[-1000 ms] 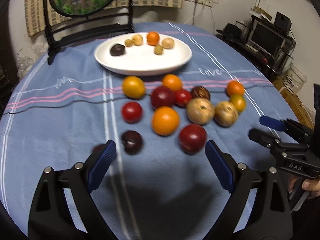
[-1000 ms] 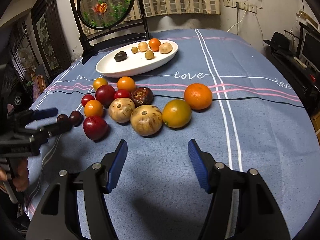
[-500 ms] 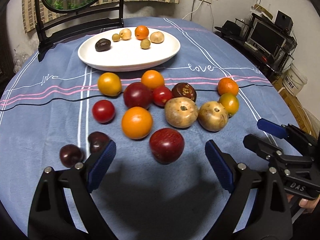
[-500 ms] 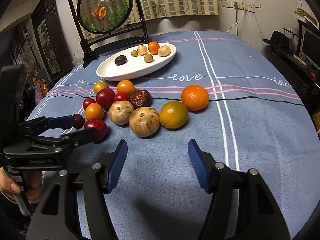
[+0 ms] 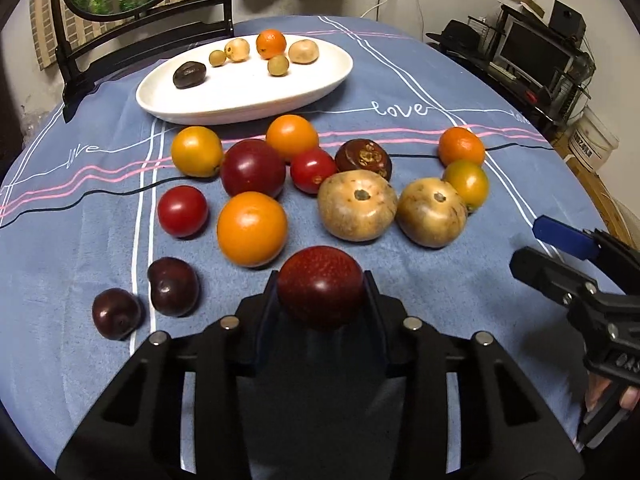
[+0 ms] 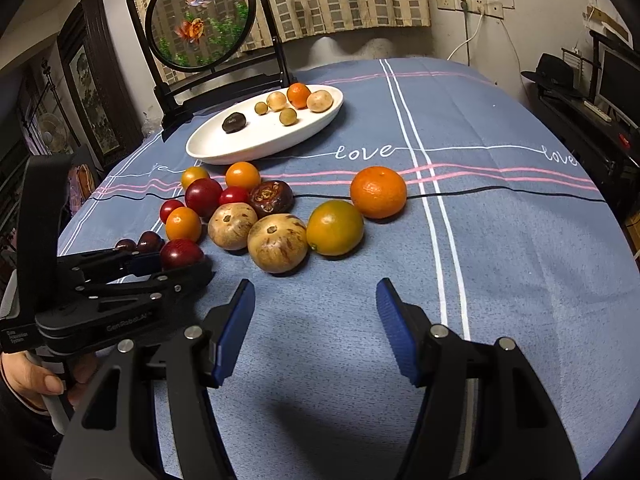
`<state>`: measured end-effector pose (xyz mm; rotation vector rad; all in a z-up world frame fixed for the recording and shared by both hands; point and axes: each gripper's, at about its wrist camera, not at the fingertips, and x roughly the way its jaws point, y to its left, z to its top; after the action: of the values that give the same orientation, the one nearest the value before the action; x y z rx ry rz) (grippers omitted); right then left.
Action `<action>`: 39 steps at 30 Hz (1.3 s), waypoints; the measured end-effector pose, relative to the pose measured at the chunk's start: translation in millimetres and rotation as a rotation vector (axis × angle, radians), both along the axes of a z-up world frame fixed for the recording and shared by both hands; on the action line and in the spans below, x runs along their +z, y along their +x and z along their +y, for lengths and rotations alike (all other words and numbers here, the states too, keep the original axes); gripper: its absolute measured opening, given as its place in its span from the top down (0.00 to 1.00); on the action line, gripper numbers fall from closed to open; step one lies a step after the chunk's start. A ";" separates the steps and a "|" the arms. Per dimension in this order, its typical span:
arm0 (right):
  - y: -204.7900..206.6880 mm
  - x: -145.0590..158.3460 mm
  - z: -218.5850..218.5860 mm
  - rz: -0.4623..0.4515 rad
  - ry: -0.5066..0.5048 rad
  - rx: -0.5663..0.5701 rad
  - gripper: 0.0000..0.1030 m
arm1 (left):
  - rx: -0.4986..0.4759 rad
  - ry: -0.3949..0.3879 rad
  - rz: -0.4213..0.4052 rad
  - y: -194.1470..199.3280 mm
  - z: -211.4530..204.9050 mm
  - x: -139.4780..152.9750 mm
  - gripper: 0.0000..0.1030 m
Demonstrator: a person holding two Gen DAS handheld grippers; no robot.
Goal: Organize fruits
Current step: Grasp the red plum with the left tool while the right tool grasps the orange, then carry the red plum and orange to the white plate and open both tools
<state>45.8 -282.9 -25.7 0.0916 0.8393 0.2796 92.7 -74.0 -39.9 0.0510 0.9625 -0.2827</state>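
Far left on the blue table (image 5: pixel 400 92): two dark plums (image 5: pixel 117 313), side by side, near the edge. Just right of them, left gripper (image 5: pixel 321 288) with jaws closed around a speckled red plum (image 5: pixel 321 287), pads pressed to both its sides; seen from the right wrist view, same plum (image 6: pixel 181 253) sticking out past the black fingers. Cannot tell whether plum is lifted or touching the cloth.

Beyond the gripper, loose cluster: red tomato (image 5: pixel 182 211), orange (image 5: pixel 252 228), yellow-orange fruit (image 5: pixel 197 151), big dark-red plum (image 5: pixel 253 168), second orange (image 5: pixel 292 137), small tomato (image 5: pixel 313 170), brown mottled fruit (image 5: pixel 363 158). Further right, two tan round fruits (image 5: pixel 357 205) touching each other, then a green-orange citrus (image 5: pixel 466 182) touching the right tan one, and a tangerine (image 5: pixel 461 146) just behind it.

At the back, white oval plate (image 5: pixel 248 96) with six small fruits: one dark, one orange, four pale.

Far right, right gripper (image 6: pixel 316 322) with jaws wide apart, holding nothing, over bare cloth nearer than the tan fruits.
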 end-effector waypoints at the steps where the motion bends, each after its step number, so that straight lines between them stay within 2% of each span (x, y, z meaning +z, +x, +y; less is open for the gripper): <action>1: -0.2 0.2 -0.3 -0.001 -0.001 0.000 0.38 | -0.005 -0.010 -0.003 -2.6 1.6 2.1 0.61; 6: 2.3 1.3 -5.4 -0.001 -0.025 -0.017 0.38 | -0.030 -0.020 -0.062 -19.1 12.7 18.4 0.61; 11: 14.4 8.4 -17.7 0.002 -0.049 -0.078 0.38 | -0.024 -0.034 -0.080 -27.1 25.0 21.3 0.61; 17: 53.6 18.9 -20.2 0.026 -0.070 -0.152 0.38 | -0.034 -0.036 -0.061 -31.4 27.0 11.4 0.61; 20: 77.5 14.2 -14.4 0.055 -0.074 -0.173 0.38 | -0.042 -0.046 -0.059 -32.1 26.6 12.3 0.61; 23: 98.7 1.9 -4.3 0.088 -0.139 -0.206 0.39 | -0.044 -0.053 -0.061 -32.8 28.1 13.5 0.61; 24: 103.8 -2.0 -1.5 0.095 -0.156 -0.215 0.40 | -0.045 -0.056 -0.059 -32.6 28.7 13.1 0.61; 25: 108.8 -6.5 0.7 0.104 -0.168 -0.222 0.48 | -0.046 -0.057 -0.057 -32.1 29.3 12.6 0.61; 27: 117.0 -14.6 3.9 0.138 -0.186 -0.226 0.56 | -0.047 -0.064 -0.050 -31.0 30.2 11.2 0.61; 31: 122.8 -18.3 10.7 0.138 -0.219 -0.230 0.58 | -0.050 -0.074 -0.036 -28.9 30.9 8.0 0.61; 34: 123.3 -15.7 5.8 0.130 -0.157 -0.225 0.58 | -0.050 -0.087 -0.017 -26.2 31.9 4.8 0.61; 39: 106.5 5.4 -4.3 0.047 -0.062 -0.223 0.58 | -0.043 -0.094 0.004 -24.3 32.4 0.1 0.61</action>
<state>152.3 -287.2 -20.3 0.1329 0.8756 0.0416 68.3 -41.6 -39.8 -0.0146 0.9523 -0.3677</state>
